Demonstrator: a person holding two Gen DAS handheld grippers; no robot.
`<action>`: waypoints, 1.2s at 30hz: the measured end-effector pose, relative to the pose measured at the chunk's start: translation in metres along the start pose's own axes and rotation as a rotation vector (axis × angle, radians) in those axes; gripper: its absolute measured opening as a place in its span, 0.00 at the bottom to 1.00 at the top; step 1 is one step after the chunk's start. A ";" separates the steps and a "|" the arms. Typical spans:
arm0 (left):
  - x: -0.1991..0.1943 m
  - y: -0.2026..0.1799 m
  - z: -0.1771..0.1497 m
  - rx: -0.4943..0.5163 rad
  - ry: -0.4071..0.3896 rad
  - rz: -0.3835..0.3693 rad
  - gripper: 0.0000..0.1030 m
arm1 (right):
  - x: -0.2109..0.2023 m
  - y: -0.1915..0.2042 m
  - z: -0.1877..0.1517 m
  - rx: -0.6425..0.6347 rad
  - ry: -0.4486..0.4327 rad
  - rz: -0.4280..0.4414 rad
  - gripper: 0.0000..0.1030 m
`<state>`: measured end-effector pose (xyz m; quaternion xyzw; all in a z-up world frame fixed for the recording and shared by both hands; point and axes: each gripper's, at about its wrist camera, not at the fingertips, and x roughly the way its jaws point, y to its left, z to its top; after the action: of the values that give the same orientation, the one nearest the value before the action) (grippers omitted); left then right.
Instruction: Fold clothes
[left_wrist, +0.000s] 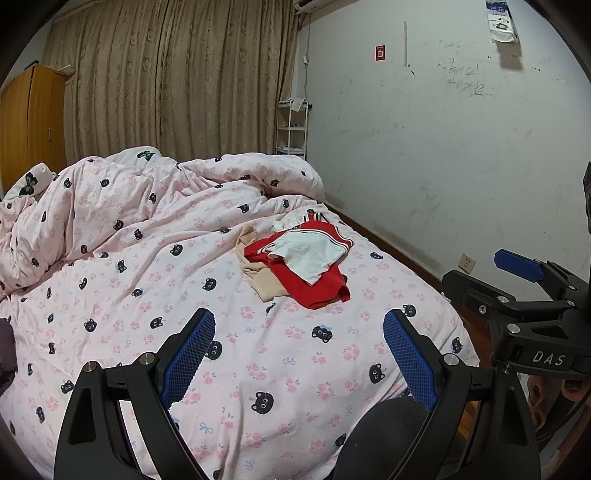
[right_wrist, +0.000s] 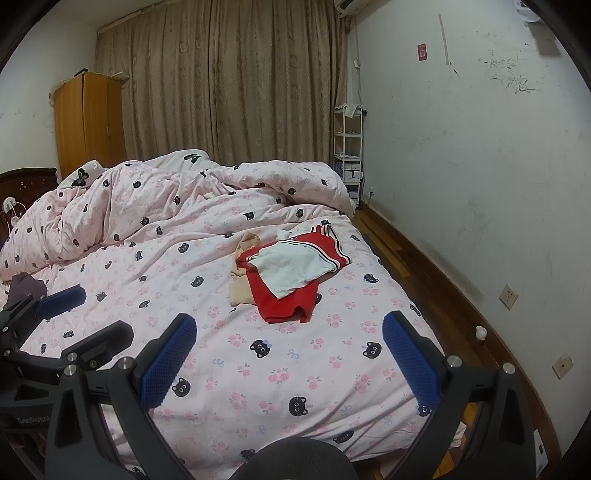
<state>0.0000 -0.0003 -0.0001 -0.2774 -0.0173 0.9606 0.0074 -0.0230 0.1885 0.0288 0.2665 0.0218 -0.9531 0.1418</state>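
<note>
Clothes pile (left_wrist: 299, 264) on duvet (left_wrist: 147, 258), unobstructed; both grippers' fingers apart, empty.

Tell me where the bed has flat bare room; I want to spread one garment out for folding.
The widest free patch is the duvet between the open jaws and the clothes pile. Another lies left of the pile, up to the bunched bedding. It is crowded at the pile, with white, red and beige garments overlapping, and along the heaped bedding behind.
</note>
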 end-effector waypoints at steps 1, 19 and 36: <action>0.000 0.001 0.000 0.000 0.002 -0.001 0.88 | 0.000 0.000 0.000 -0.001 0.000 0.000 0.99; 0.000 0.004 0.001 -0.001 0.009 -0.002 0.88 | 0.000 0.001 0.000 -0.001 -0.003 0.003 0.99; 0.004 0.006 0.004 -0.004 0.010 0.004 0.88 | 0.001 -0.005 0.004 0.006 -0.001 0.001 0.99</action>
<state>-0.0057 -0.0059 0.0009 -0.2824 -0.0185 0.9591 0.0052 -0.0265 0.1924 0.0314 0.2663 0.0187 -0.9533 0.1413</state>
